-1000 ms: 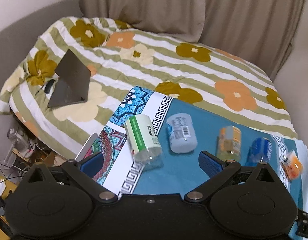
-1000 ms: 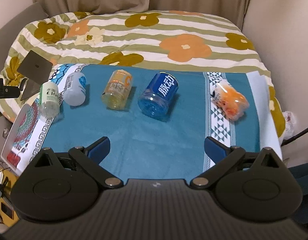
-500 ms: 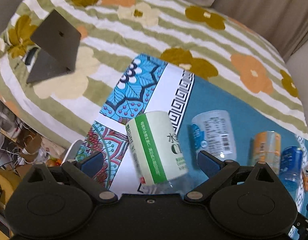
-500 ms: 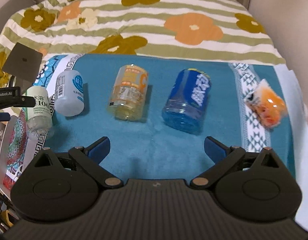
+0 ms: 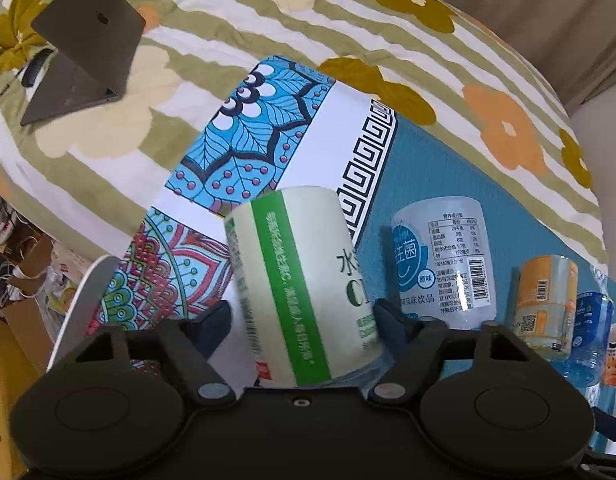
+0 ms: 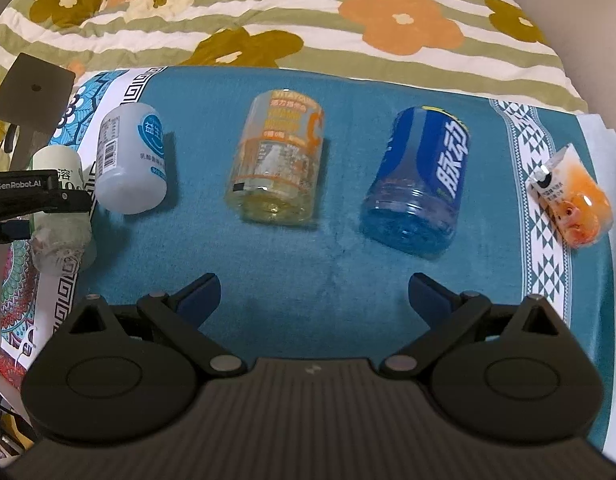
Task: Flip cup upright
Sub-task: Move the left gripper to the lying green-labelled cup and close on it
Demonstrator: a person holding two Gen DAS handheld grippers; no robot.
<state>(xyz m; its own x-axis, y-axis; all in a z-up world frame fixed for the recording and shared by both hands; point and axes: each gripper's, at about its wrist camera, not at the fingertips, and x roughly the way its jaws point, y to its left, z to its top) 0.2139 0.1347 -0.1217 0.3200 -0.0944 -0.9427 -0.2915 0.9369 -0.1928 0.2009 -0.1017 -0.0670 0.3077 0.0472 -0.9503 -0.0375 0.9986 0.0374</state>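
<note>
A green-and-white labelled cup point(image 5: 304, 288) lies on its side at the left end of the teal mat point(image 6: 339, 264). My left gripper point(image 5: 302, 318) straddles it, one finger on each side, jaws closing on its body; contact is not clear. The same cup shows in the right wrist view point(image 6: 62, 216) with the left gripper over it. A white-blue cup point(image 6: 130, 164), an orange cup point(image 6: 278, 160), a blue cup point(image 6: 421, 178) and a small orange cup point(image 6: 571, 200) also lie on their sides in a row. My right gripper point(image 6: 313, 294) is open and empty, in front of the orange and blue cups.
The mat lies on a board over a bed with a striped flowered quilt point(image 5: 387, 36). A dark laptop point(image 5: 82, 44) stands half open on the quilt at the left. The board's left edge point(image 5: 84, 300) drops off to floor clutter.
My left gripper has moved forward and down until the green-labelled cup lies between its fingers, and the jaws have narrowed. My right gripper has moved closer to the orange and blue cups, still open.
</note>
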